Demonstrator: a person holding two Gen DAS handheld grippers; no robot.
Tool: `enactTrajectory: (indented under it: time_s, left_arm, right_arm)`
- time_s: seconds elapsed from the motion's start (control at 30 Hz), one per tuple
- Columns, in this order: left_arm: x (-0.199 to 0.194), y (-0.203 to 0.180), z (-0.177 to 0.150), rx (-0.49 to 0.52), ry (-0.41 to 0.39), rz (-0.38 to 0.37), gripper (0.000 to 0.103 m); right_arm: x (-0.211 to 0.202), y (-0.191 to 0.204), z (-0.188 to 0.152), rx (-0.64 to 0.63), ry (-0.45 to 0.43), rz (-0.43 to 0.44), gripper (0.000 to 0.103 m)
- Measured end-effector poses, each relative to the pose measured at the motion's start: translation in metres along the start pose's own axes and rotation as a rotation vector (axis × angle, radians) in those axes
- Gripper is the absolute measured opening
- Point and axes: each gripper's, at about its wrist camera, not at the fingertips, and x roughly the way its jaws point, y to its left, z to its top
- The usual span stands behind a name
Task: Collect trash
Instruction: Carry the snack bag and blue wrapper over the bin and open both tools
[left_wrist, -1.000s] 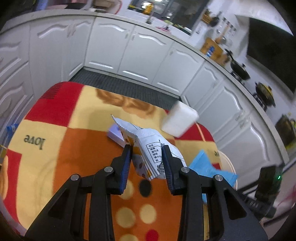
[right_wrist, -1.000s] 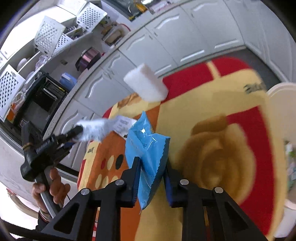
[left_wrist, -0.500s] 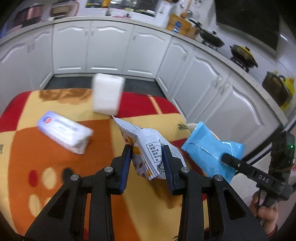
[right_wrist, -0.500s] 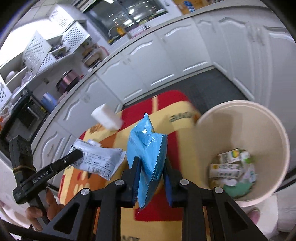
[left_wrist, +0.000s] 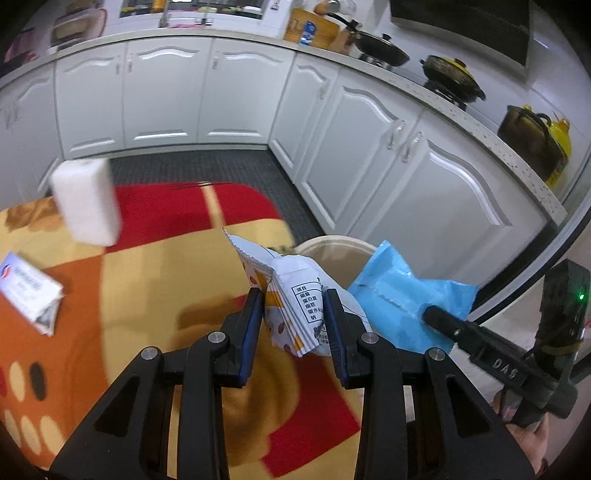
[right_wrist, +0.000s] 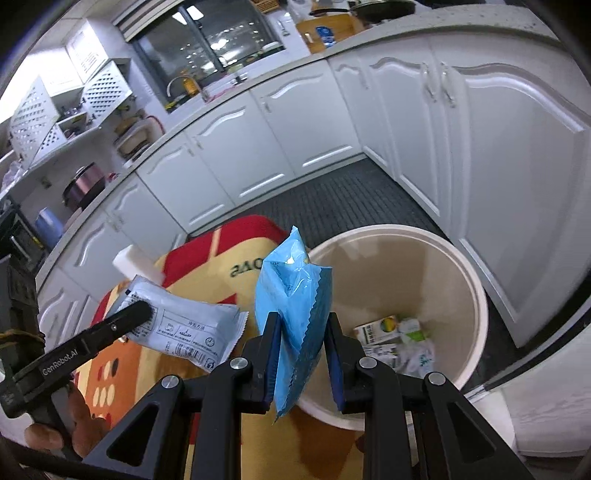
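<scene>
Both hand-held grippers have swung toward the bin (right_wrist: 476, 295) since a second ago; its rim now shows in both wrist views, and the white foam block (left_wrist: 86, 201) has slid to the left of the left view.

Right hand-held gripper (right_wrist: 301, 354): clamped on the blue wrapper (right_wrist: 291, 295), pinched low on the pouch, which stands upright above the pads, over the near rim of the bin. Left hand-held gripper (left_wrist: 293, 323): closed on the white printed wrapper (left_wrist: 295, 288), held above the patterned surface (left_wrist: 147, 295), just short of the bin edge.

Handling, as a judgement: both wrappers look light, thin, crinkly film; no stiffness, they flop and may cling to the pads on release. Best hold is across the flat body or the crimped seam, as now. Light drop, so release well inside the rim.

Bin already holds cartons (right_wrist: 376, 332) and crumpled paper. One small white-and-blue pack (left_wrist: 29, 291) lies on the surface at far left, not yet collected.
</scene>
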Motion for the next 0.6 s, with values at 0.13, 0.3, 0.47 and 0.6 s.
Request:
enactTrajectory:
  time_s: [0.13, 0.3, 0.47, 0.6]
  left_arm:
    - [0.014, -0.019, 0.006, 0.036, -0.004, 0.0, 0.031]
    - [0.034, -0.031, 0.009, 0.059, 0.013, 0.026, 0.031]
    - [0.049, -0.035, 0.006, 0.058, 0.05, 0.027, 0.034]
    - [0.047, -0.031, 0.004, 0.039, 0.042, 0.014, 0.06]
  right_arm:
    - [0.001, -0.011, 0.003, 0.007, 0.001, -0.044, 0.022]
    - [0.003, -0.021, 0.006, -0.005, -0.002, -0.108, 0.022]
    - [0.006, -0.029, 0.008, -0.015, -0.009, -0.175, 0.022]
    - [0.01, -0.033, 0.007, -0.005, 0.007, -0.191, 0.03]
